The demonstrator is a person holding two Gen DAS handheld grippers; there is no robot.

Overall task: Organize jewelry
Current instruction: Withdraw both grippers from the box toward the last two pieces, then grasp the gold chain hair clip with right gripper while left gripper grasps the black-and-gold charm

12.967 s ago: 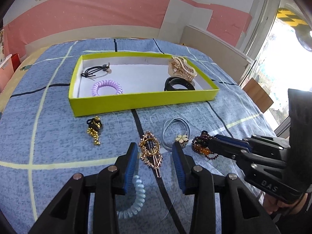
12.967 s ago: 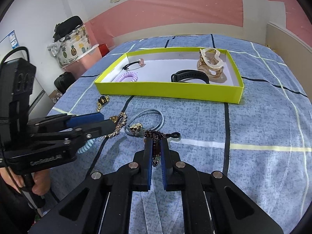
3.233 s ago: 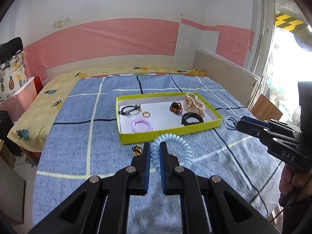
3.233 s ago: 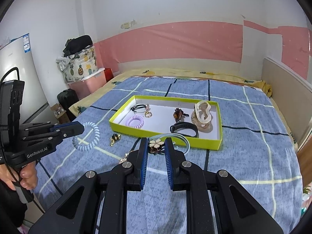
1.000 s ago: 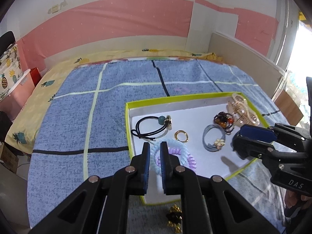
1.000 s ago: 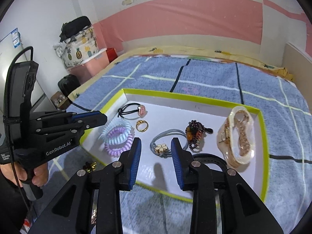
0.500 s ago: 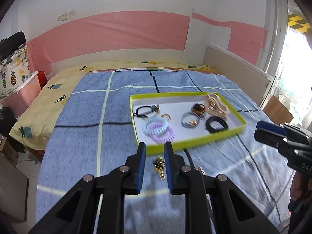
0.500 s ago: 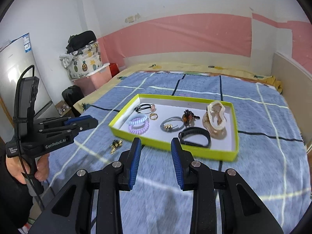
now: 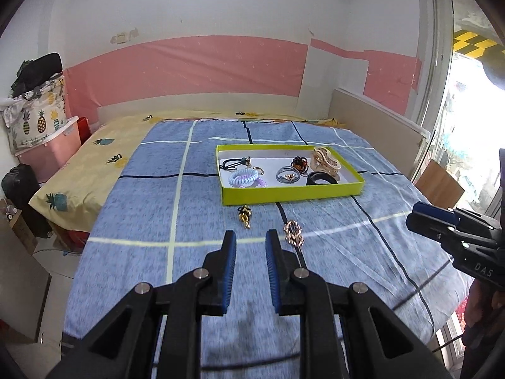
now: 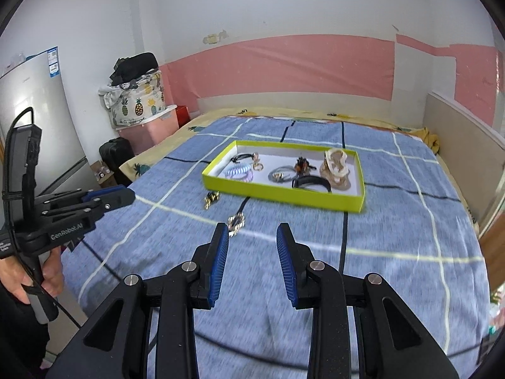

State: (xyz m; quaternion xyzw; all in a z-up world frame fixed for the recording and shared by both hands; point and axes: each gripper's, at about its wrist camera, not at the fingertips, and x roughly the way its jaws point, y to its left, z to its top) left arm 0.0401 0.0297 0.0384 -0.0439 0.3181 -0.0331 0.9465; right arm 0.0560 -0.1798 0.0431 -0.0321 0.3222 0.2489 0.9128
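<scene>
Most pieces sit in my yellow tray [image 9: 290,195]; gold hair clip [image 9: 293,233] and beaded charm [image 9: 244,214] left on bed. Both tongs, left [image 9: 250,246] and right [image 10: 252,241], spread, empty.

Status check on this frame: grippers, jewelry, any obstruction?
Left gripper and right gripper open, empty. Two gold pieces, hair clip and small charm, on the bedspread outside the yellow tray. Nothing blocking either.
</scene>
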